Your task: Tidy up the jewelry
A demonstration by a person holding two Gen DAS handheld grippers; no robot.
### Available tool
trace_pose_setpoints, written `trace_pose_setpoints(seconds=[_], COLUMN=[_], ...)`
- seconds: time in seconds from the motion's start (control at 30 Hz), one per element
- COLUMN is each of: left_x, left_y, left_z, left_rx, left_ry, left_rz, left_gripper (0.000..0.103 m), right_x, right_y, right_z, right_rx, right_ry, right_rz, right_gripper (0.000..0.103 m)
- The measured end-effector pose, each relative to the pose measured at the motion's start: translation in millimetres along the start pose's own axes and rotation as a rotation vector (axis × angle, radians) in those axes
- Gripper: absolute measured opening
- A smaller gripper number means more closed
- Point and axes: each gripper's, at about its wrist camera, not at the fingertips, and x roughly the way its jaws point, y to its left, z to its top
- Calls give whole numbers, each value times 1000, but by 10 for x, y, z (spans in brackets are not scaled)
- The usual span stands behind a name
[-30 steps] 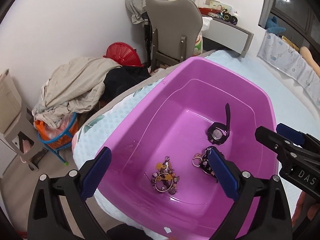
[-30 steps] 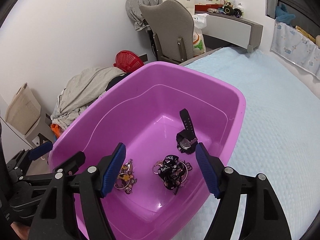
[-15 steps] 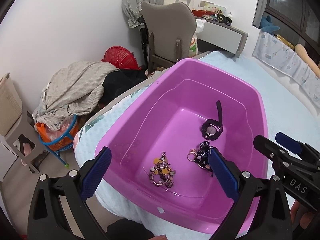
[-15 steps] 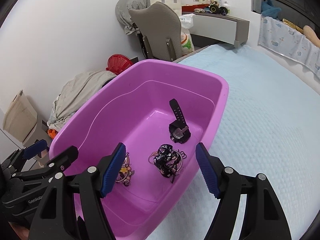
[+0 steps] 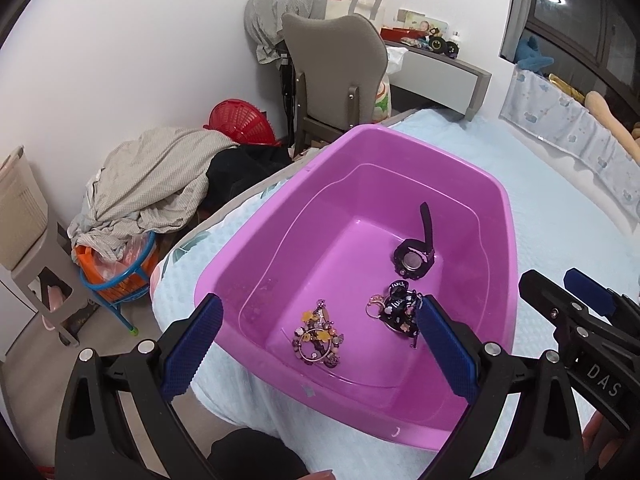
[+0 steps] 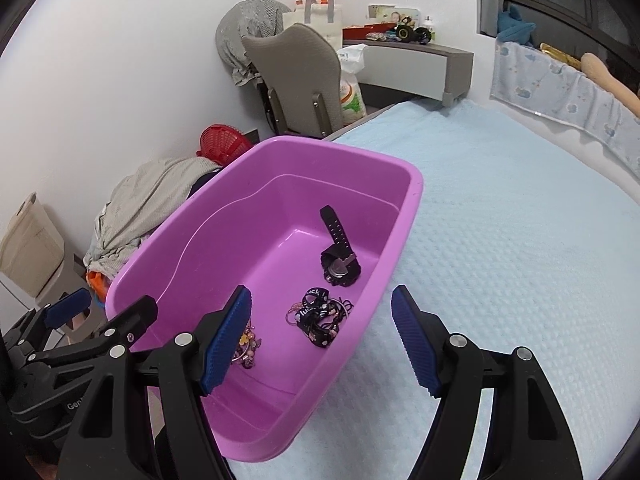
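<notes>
A purple plastic tub (image 5: pixel 502 216) (image 6: pixel 412 196) sits on the bed's near corner. Inside lie a black watch (image 5: pixel 414 258) (image 6: pixel 340 264), a black lanyard tangled with rings (image 5: pixel 398 308) (image 6: pixel 318 314), and a beaded charm bracelet (image 5: pixel 318 338) (image 6: pixel 246 346). My left gripper (image 5: pixel 316 346) is open and empty, above the tub's near end. My right gripper (image 6: pixel 320 340) is open and empty, over the tub's right rim; it also shows in the left wrist view (image 5: pixel 576 292).
The light blue bedspread (image 6: pixel 520 240) stretches right of the tub. Left of the bed, on the floor, are a heap of clothes (image 5: pixel 156 184), a red basket (image 5: pixel 240 120), a grey chair (image 5: pixel 336 68) and a desk (image 5: pixel 444 72).
Both grippers have drawn back and up from the tub, so it looks smaller and further away. The jewellery has not moved. Both stay open.
</notes>
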Motion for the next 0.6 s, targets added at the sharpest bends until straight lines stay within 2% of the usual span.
trace_pose_setpoints(seconds=[0.27,0.6], left_x=[-55,-146], left_y=[-17,-42], left_z=[-26,-56], left_rx=[-1,3], left_ry=[-5,-22], left_rz=[0,7], left_gripper=[96,96], right_x=[-127,-200], right_y=[22,16], right_z=[-50,-74], right_rx=[-11,-4], right_ry=[-30,-39], right_rz=[-46,-46], right_gripper=[72,72])
